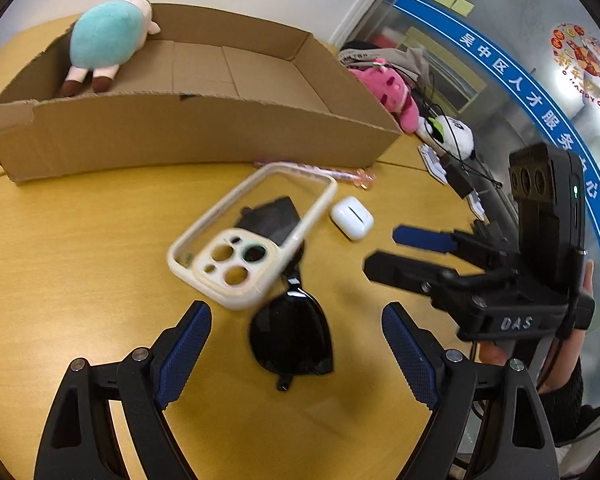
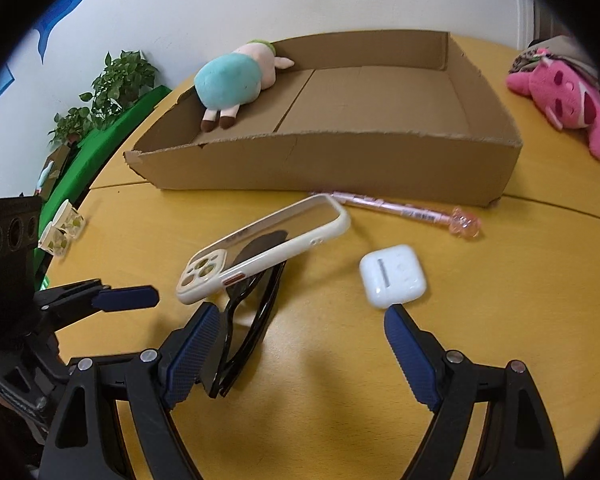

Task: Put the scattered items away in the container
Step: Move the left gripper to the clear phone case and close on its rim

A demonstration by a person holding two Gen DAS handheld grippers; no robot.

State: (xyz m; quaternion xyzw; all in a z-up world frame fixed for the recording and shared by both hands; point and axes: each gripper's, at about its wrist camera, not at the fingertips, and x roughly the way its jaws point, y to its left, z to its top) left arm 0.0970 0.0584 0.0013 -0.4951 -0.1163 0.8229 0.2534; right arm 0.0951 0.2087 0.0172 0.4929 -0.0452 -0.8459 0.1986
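Note:
A low cardboard box stands on the yellow table with a teal plush toy lying in its left end. In front of it a cream phone case leans on black sunglasses. A white earbuds case and a pink pen lie nearby. My left gripper is open above the sunglasses. My right gripper is open just short of the earbuds case, its left finger beside the sunglasses.
A pink plush and a white plush with cables lie right of the box by a glass wall. Small cream items sit at the table's left edge, with potted plants beyond.

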